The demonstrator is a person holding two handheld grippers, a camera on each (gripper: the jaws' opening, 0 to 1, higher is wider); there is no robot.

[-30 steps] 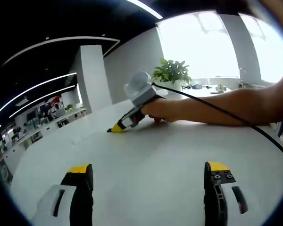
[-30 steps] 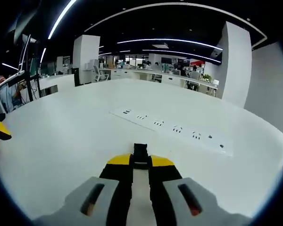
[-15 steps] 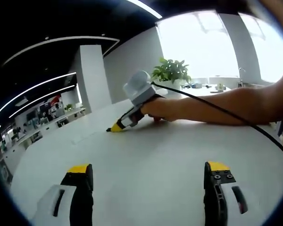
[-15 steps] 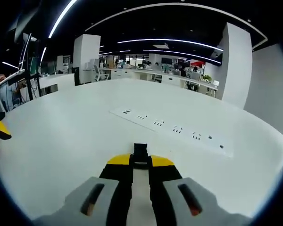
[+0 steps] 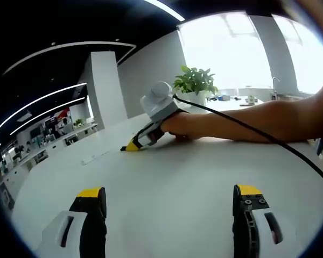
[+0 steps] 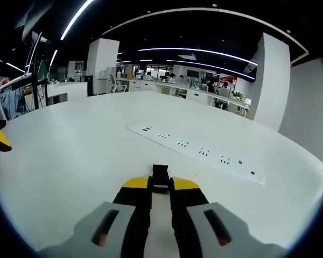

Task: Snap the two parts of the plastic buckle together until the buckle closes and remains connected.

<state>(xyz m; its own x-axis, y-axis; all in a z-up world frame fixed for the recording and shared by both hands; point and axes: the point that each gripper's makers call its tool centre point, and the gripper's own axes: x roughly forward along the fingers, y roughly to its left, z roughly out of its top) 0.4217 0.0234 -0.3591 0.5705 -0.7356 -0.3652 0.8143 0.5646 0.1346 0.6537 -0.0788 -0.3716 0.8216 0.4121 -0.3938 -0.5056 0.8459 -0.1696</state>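
**Right gripper clamped on one buckle piece, left gripper spread wide over the table**

In my right gripper view, the right gripper [image 6: 160, 189] had its two yellow-tipped jaws pressed nearly together at 6 o'clock, clenched on a small black buckle piece [image 6: 160, 176] that poked out just past the tips. I could not tell which half of the buckle it was, and I saw no container on the table.

In my left gripper view, the left gripper [image 5: 169, 200] stood released, its jaws far apart at 7 and 5 o'clock with nothing between them but bare white table [image 5: 167, 172].

The same view showed the right gripper from the side at about 11 o'clock of centre, its yellow tip down at the tabletop and its grey body sloping up and back. A hand [image 5: 178, 124] wrapped the grip, and the forearm [image 5: 269, 119] ran off toward 3 o'clock, lying low along the table. A black cable [image 5: 242, 126] left the gripper and crossed in front of the arm toward 4 o'clock.

Around the work: a row of sockets [image 6: 196, 150] set flush in the table lay ahead of the right gripper, running from 11 toward 3 o'clock, well apart from the buckle piece. A potted plant [image 5: 195, 82] stood behind the hand at 12 o'clock, before bright windows. Nothing lay between the two grippers.
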